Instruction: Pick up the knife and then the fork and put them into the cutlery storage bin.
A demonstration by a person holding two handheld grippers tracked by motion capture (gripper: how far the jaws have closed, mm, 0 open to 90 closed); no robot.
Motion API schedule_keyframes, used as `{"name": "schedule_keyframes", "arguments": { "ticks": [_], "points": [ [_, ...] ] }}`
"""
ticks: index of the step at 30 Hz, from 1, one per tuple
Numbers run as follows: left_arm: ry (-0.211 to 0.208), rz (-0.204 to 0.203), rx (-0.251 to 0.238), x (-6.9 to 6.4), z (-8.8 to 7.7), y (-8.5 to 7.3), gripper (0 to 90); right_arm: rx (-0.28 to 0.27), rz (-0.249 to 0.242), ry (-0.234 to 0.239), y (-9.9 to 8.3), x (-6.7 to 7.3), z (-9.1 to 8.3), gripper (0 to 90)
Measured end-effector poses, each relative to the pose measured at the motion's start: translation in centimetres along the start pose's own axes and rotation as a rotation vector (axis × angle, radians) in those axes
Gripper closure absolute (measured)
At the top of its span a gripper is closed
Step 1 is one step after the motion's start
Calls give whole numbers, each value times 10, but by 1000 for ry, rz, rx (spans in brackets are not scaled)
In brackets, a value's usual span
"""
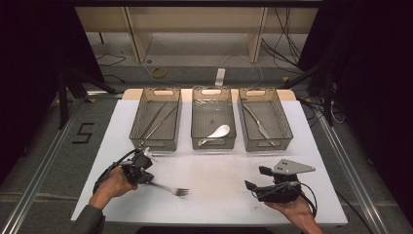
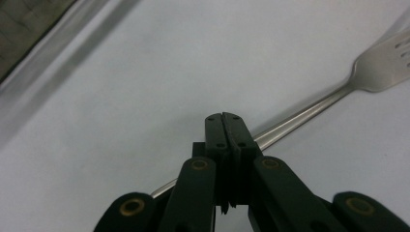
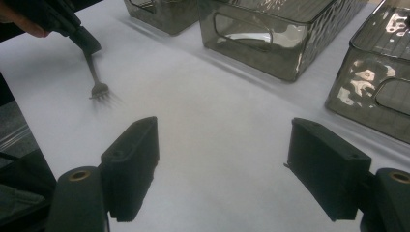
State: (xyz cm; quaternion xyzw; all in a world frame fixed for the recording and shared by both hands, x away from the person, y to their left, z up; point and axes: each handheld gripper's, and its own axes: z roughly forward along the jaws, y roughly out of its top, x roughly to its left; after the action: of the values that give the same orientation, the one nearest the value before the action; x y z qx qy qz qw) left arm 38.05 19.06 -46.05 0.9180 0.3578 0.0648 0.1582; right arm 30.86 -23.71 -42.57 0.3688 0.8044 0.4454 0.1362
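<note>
A metal fork (image 1: pixel 170 188) lies on the white table with its tines to the right. My left gripper (image 1: pixel 146 176) is shut on its handle at the near left. In the left gripper view the two black jaws (image 2: pixel 226 118) stand pressed together, and the fork's handle (image 2: pixel 309 111) runs out from under them to the upper right. The right gripper view has the fork (image 3: pixel 99 89) at its upper left, tines touching the table. My right gripper (image 1: pixel 256 178) hovers at the near right, open with nothing between its jaws (image 3: pixel 222 159).
Three smoked plastic bins stand in a row at the back of the table. The left bin (image 1: pixel 155 142) holds long thin utensils, the middle bin (image 1: pixel 213 145) a pale spoon (image 1: pixel 217 131), and the right bin (image 1: pixel 269 146) a knife (image 1: pixel 258 124). Bare white table lies between the grippers.
</note>
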Motion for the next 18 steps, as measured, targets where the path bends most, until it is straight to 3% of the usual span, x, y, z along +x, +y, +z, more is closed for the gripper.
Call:
{"name": "schedule_keyframes", "arguments": {
  "ticks": [14,18],
  "points": [
    [-64,17,104,-25,-8,-14,891,4,-6,1,0,1,0,277],
    [-74,16,107,-28,-8,-15,891,3,-7,1,0,1,0,277]
  ]
}}
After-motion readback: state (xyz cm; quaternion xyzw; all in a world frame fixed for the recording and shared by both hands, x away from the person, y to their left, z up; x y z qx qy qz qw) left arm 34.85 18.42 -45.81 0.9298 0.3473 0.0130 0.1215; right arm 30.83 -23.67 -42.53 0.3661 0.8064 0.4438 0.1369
